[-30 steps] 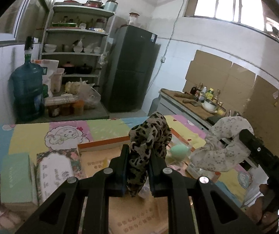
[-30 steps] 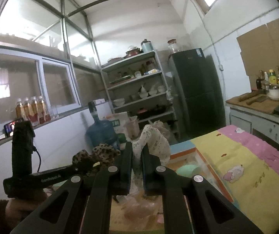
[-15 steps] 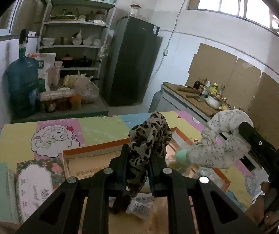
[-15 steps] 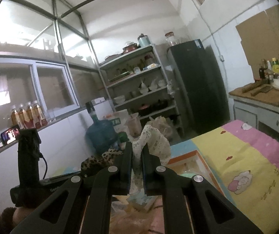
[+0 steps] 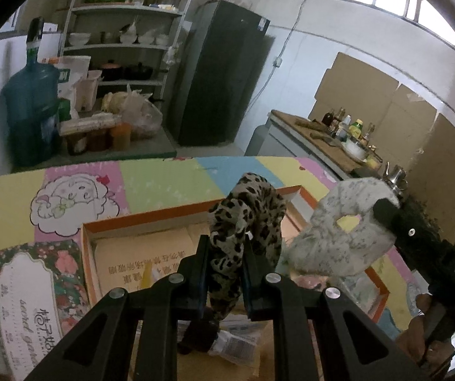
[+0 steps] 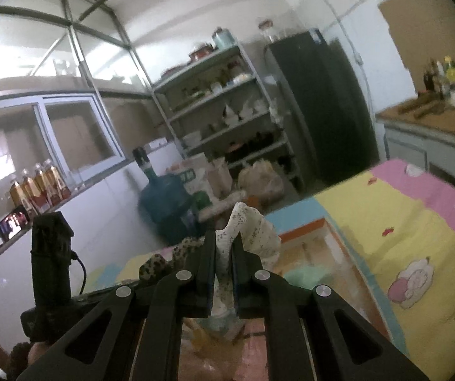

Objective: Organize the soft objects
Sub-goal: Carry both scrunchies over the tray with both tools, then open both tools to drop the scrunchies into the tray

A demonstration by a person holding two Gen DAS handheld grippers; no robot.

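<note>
My left gripper [image 5: 226, 247] is shut on a leopard-print scrunchie [image 5: 249, 219], which stands up between the fingers and hangs below them. It hovers over an open orange-rimmed cardboard box [image 5: 151, 219]. My right gripper [image 6: 224, 247] is shut on a white flowered scrunchie [image 6: 253, 231], seen from the left wrist view as a pale ring [image 5: 342, 235] just right of the leopard one. The left gripper's body and the leopard scrunchie [image 6: 154, 263] show at the lower left of the right wrist view. A pale green soft object [image 6: 303, 276] lies in the box.
A floral card [image 5: 27, 298] lies left of the box on the patchwork table cover [image 5: 164, 177]. Plastic packets [image 5: 237, 343] lie in the box. Beyond the table stand a blue water bottle [image 5: 30, 108], shelves [image 5: 125, 44], a dark fridge [image 5: 224, 73] and a counter with bottles [image 5: 342, 133].
Both grippers have moved forward and down over the box with their scrunchies still held. The box now fills more of the left wrist view, and the white scrunchie sits closer to the leopard one.
</note>
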